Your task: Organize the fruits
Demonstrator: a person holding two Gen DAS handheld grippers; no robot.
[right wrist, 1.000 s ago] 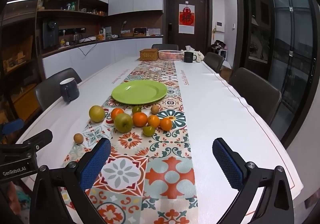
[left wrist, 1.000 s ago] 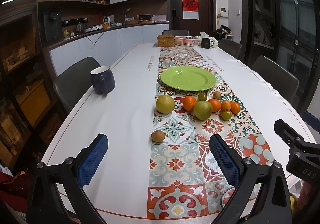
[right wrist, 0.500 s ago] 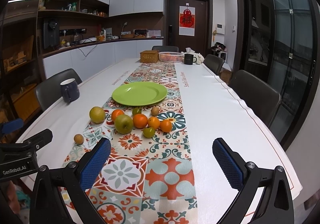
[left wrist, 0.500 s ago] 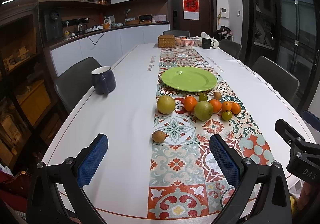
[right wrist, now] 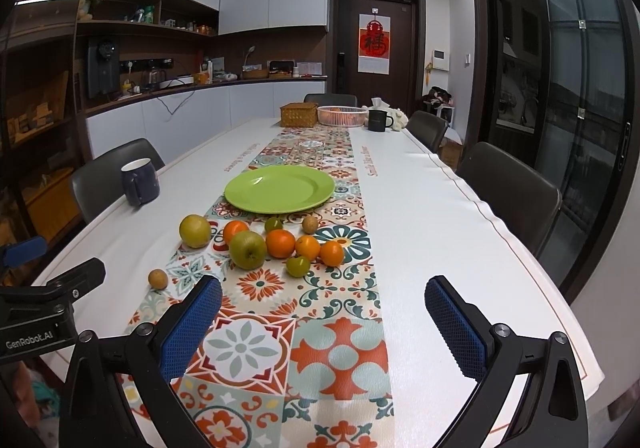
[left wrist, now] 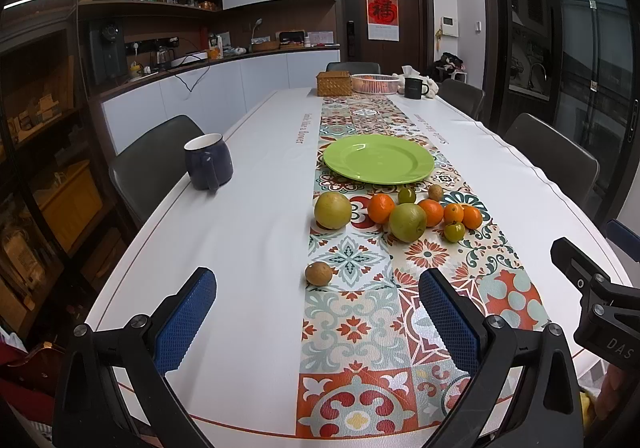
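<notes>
Left wrist view: round green plate [left wrist: 378, 159] bare, fruits [left wrist: 408, 222] loose on patterned runner; left gripper [left wrist: 316, 312] and right gripper [right wrist: 322, 314] spread wide, empty. Nothing sorted yet.

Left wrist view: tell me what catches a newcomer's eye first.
The bright green plate stands out, bare, in the middle of the patterned runner down the white table. Just in front of it sits a cluster of oranges and greenish fruits, with one small brown fruit apart, nearer the camera. A dark blue mug stands to the left.
</notes>
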